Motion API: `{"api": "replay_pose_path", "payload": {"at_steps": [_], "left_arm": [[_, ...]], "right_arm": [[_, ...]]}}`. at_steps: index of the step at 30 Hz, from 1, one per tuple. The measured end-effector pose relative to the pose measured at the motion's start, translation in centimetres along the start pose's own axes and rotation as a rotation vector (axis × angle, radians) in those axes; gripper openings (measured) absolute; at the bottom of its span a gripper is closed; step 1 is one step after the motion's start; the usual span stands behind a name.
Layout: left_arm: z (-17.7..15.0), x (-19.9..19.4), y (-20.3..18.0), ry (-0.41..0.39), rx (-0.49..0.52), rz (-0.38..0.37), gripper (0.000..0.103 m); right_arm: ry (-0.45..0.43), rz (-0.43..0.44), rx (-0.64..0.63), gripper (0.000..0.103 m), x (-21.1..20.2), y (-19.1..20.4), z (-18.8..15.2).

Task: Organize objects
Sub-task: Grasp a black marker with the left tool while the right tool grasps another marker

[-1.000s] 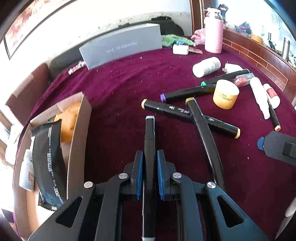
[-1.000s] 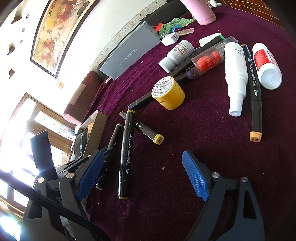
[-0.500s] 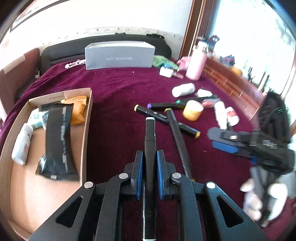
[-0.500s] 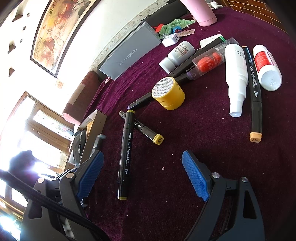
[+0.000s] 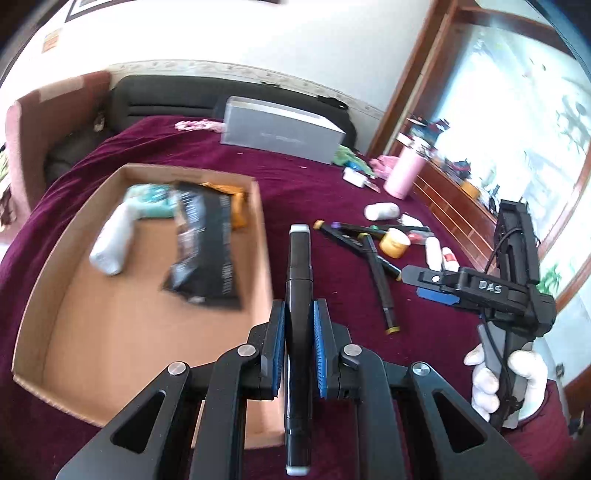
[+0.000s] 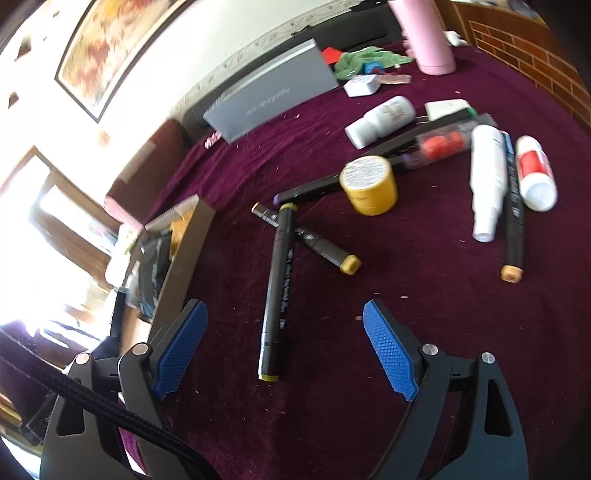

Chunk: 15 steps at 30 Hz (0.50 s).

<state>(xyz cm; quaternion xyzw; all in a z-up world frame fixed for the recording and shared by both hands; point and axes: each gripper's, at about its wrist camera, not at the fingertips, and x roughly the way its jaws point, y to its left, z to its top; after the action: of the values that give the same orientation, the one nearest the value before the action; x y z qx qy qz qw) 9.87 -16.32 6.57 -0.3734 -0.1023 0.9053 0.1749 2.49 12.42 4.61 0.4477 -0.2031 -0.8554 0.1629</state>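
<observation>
The cardboard box point(image 5: 48, 280) lies open on the maroon cloth point(image 5: 295, 177); inside it rest a black packet point(image 5: 207, 254), a white bottle point(image 5: 110, 240), a teal item and an orange packet, all blurred. The left gripper point(image 5: 298, 347) is clenched on a black marker point(image 5: 299, 280), which hangs just beside the box's right wall, its white tip pointing forward. The right gripper point(image 6: 284, 347) hovers with jaws spread wide above a black, olive-tipped marker point(image 6: 277, 288) that crosses another marker point(image 6: 314, 240); beyond these lie a yellow jar point(image 6: 369, 184), white bottles point(image 6: 487, 177), and a grey box point(image 6: 273, 96); a pink tumbler point(image 6: 428, 33) stands at the cloth's far edge; a framed painting point(image 6: 118, 44) hangs on the white wall.
</observation>
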Motion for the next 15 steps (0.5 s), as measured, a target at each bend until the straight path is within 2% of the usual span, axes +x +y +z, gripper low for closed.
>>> {"api": "replay_pose_path", "payload": {"at_steps": [2,7,8,9,11,12,14,15], "left_arm": [[-0.2,-0.4,1.1,0.000,-0.021,0.013,0.012],[-0.6,-0.8,2.5,-0.005,-0.045,0.008,0.012],[-0.7,-0.8,2.7,-0.005,-0.046,0.005,0.012],[-0.8,-0.8,2.7,-0.005,-0.045,-0.001,0.012],[-0.9,-1.0,2.7,-0.012,-0.035,-0.008,0.012],[-0.8,-1.1,2.6,-0.024,-0.031,-0.015,0.012],[-0.8,-1.6,2.6,-0.038,-0.029,-0.017,0.012],[-0.8,-1.7,2.5,-0.045,-0.027,-0.019,0.012]], "right_arm": [[0.019,-0.040,-0.026,0.087,1.2,1.0,0.1],[0.036,-0.235,-0.123,0.082,4.3,3.7,0.5],[0.040,-0.275,-0.142,0.076,4.8,4.0,0.6],[0.047,-0.313,-0.158,0.059,5.4,4.3,0.6],[0.065,-0.344,-0.172,0.038,6.3,4.7,0.5],[0.048,-0.369,-0.193,0.028,6.3,5.0,0.4],[0.058,-0.359,-0.205,0.013,6.4,5.2,0.1],[0.056,-0.350,-0.204,0.012,6.2,5.3,0.0]]}}
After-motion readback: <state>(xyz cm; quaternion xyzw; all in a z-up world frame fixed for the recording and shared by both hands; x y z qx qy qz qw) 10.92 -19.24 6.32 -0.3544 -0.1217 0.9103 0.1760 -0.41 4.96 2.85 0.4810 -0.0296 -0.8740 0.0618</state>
